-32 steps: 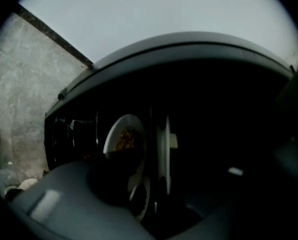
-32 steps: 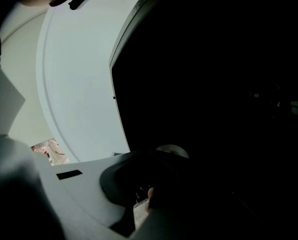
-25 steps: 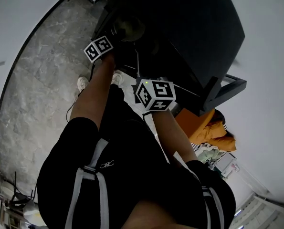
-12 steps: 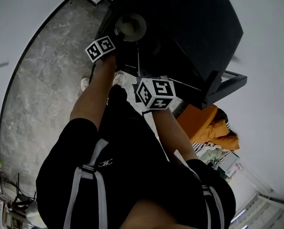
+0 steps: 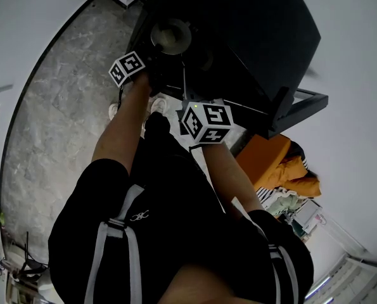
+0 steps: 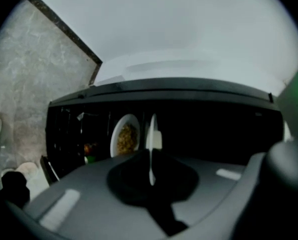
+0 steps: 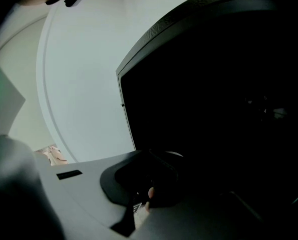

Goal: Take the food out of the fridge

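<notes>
We face the black fridge [image 5: 239, 37], its door open, standing on the grey marbled floor [image 5: 49, 125]. Our right gripper [image 7: 147, 191] has its jaws closed together in front of the dark door. Our left gripper [image 6: 151, 159] has just been closing its jaws; they are now narrow, pinching a thin white rim [image 6: 152, 131] seen edge-on. Just left of it, inside the fridge, is a white plate [image 6: 124, 139] of yellowish food. The white emblem [image 5: 139, 217] on our black top is too small to read.
</notes>
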Available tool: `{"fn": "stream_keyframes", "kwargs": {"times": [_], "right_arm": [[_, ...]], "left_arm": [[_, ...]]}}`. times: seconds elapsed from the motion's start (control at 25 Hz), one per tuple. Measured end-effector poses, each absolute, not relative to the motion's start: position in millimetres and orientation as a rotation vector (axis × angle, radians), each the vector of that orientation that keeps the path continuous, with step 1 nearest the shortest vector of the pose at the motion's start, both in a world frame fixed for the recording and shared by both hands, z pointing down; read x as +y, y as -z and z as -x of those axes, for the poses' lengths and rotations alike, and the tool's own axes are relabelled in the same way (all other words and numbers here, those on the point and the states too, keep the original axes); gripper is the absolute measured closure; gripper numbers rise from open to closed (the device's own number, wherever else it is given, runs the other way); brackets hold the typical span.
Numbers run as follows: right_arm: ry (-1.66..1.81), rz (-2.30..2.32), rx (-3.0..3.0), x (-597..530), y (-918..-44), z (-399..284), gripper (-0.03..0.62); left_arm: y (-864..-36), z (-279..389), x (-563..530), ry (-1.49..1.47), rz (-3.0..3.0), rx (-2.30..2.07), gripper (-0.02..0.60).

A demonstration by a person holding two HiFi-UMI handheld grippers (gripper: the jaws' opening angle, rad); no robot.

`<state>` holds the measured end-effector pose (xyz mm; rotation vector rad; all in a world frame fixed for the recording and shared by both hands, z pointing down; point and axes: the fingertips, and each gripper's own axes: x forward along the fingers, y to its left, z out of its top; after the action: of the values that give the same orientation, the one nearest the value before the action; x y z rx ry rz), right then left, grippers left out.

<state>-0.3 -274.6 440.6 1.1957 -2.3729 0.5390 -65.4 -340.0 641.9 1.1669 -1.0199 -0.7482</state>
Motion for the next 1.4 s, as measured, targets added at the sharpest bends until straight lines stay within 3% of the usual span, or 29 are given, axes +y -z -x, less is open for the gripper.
{"fn": "stream_keyframes", "kwargs": {"times": [0.8, 1.4], "right_arm": [[-0.554, -1.314, -2.362, -273, -433, -4, 0.597], [-0.56, -1.463, -2.348, -249, -420, -20, 0.597]], "left_arm": [[-577, 72, -276, 0.702, -1.287, -0.952, 0.571], [-472, 134, -214, 0.652, -1.354, -0.882, 0.571]]}}
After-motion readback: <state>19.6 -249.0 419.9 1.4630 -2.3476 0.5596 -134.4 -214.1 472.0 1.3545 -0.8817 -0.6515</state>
